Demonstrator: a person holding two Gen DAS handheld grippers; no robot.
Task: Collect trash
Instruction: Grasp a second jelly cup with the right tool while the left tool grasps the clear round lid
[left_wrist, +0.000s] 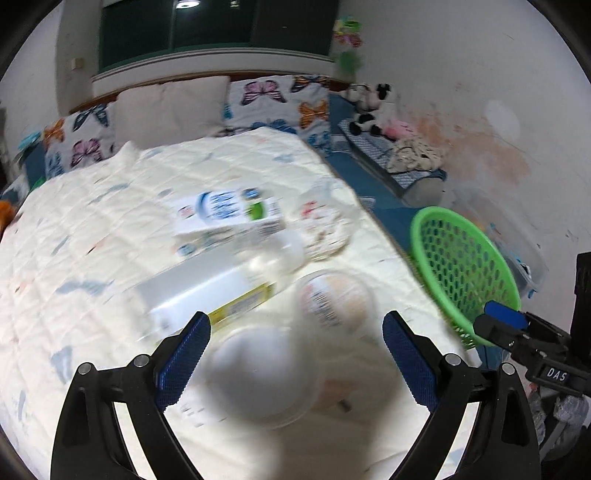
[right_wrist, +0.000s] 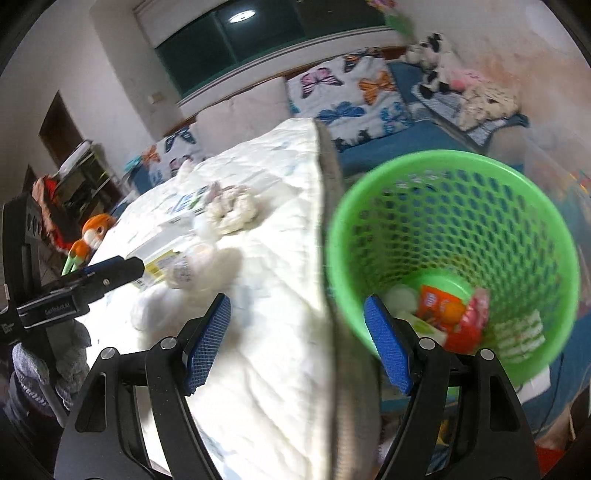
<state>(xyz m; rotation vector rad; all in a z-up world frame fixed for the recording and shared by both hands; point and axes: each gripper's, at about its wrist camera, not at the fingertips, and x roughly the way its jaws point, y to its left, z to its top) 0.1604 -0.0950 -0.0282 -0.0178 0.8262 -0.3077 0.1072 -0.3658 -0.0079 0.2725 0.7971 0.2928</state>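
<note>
1. By my reading the job is partly done: the green mesh basket (right_wrist: 458, 251), just ahead and to the right of the right gripper (right_wrist: 297, 343), already holds wrappers, and more rubbish lies on the bed's cream quilt (left_wrist: 92, 229).
2. Inside the basket I count one orange snack packet (right_wrist: 441, 306), one red wrapper (right_wrist: 471, 325), and one pale rounded item beside them; anything deeper is too blurred to count.
3. Left on the quilt, ahead of the left gripper (left_wrist: 295, 354), are two cartons: a blue-and-white milk carton (left_wrist: 225, 218) farthest forward and a white box with a yellow edge (left_wrist: 207, 291) ahead and left of the jaws.
4. There are two plastic cups: one clear lidded cup (left_wrist: 332, 299) just ahead of the jaws and one white bowl-shaped cup (left_wrist: 262, 373) lying between them.
5. One crumpled paper wad (left_wrist: 325, 229) sits farther ahead, to the right.
6. The left gripper's jaws stand wide; the white cup is between them, but the pads do not appear to press on it.
7. The right gripper's jaws are spread apart and hold nothing, straddling the quilt's edge.
8. Five pieces appear left to collect.
</note>
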